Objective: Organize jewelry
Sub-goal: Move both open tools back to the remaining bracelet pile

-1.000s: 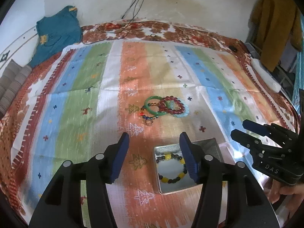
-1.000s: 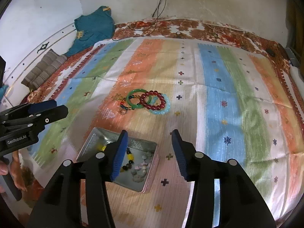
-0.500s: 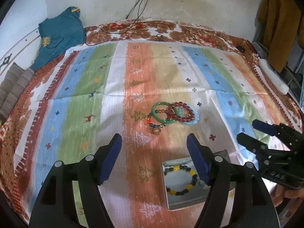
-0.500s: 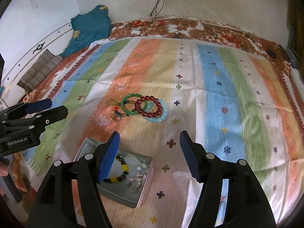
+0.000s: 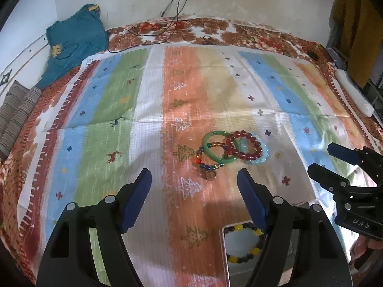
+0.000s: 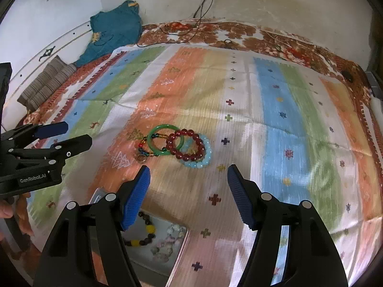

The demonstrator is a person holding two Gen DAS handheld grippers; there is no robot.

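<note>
Left hand-held gripper (image 5: pixel 194 181): blue-padded jaws spread wide and opening, nothing between the pads, nothing touched. It hangs over the striped multicolour cloth (image 5: pixel 148 110) on the bed, just short of the jewelry pile

Right hand-held gripper (image 6: pixel 188 178): jaws also spread wide, empty, no contact. Pile sits just beyond its fingertips

Landmark = shallow silver metal tin (image 6: pixel 178 251), lying on the cloth under and between both grippers:
- in the tin: black-and-yellow beaded bracelet (image 5: pixel 241 244), partly hidden by the left gripper's right finger
- beside it in the tin: a small pale piece of beads (image 6: pixel 167 241), too blurred to say what kind
- beyond the tin, well clear of it: glossy green bangle (image 6: pixel 165 141), dark red beaded bracelet (image 6: pixel 185 147) overlapping the bangle's right edge, pale blue beaded bracelet (image 6: pixel 203 157) under the red one on its far side from the bangle
- multicoloured small-bead string (image 5: pixel 208 165) runs under the bangle's tin-side edge, small metal ring (image 5: pixel 210 174) at its end, nearest item to the tin

All pile pieces touching or overlapping, flat on the cloth's orange stripe

Far from the tin, at the wall: teal garment (image 5: pixel 74 45) bunched in the bed's corner, black cables (image 5: pixel 177 7) trailing down the wall

Fingers of the person's left hand (image 6: pixel 14 212) show under the left gripper body in the right view
</note>
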